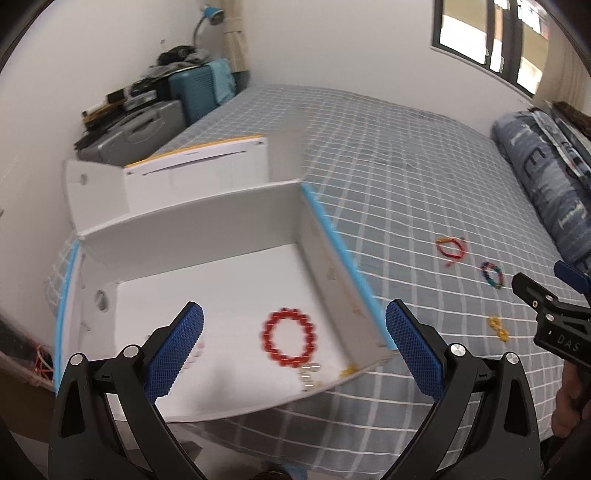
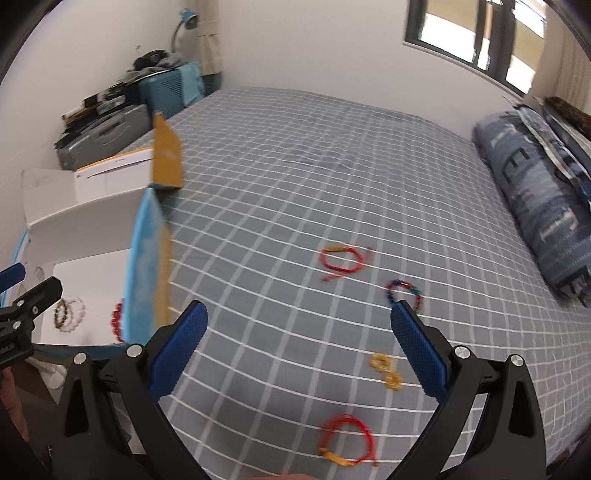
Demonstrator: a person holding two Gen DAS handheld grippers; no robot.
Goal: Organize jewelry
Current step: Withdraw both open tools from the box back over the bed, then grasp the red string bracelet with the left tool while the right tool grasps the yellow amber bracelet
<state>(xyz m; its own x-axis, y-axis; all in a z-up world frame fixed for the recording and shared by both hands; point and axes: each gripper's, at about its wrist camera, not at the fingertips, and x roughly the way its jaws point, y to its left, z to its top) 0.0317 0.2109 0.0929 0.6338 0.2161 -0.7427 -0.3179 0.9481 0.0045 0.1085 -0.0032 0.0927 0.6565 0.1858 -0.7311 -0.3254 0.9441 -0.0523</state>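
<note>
Bedding in grey with a white grid covers a wide bed (image 2: pixel 314 177) that fills both views. White walls rise behind it, with a dark-framed window (image 2: pixel 476 33) at far right and stacked suitcases (image 1: pixel 147 122) under a blue lamp in the far left corner. A rolled blue patterned quilt (image 2: pixel 535 199) lies along the right edge.

An open white box (image 1: pixel 207 229) with blue edges sits at the near left of the bed, its flaps standing up. Inside on its floor lie a red bead bracelet (image 1: pixel 290 338), a small clear piece just near of it, and, seen from the right wrist, a pink-white bead bracelet (image 2: pixel 72 314) touching a darker one.

Loose on the bedding to the right of the box: a red cord bracelet (image 2: pixel 341 262), a multicoloured bead bracelet (image 2: pixel 404 293), a small yellow pair of pieces (image 2: pixel 386 371), and nearest, another red cord bracelet (image 2: pixel 347 439).

The left gripper (image 1: pixel 293 350) hangs over the box, jaws wide apart and holding nothing. The right gripper (image 2: pixel 297 350) hangs over the loose pieces, jaws likewise apart.
</note>
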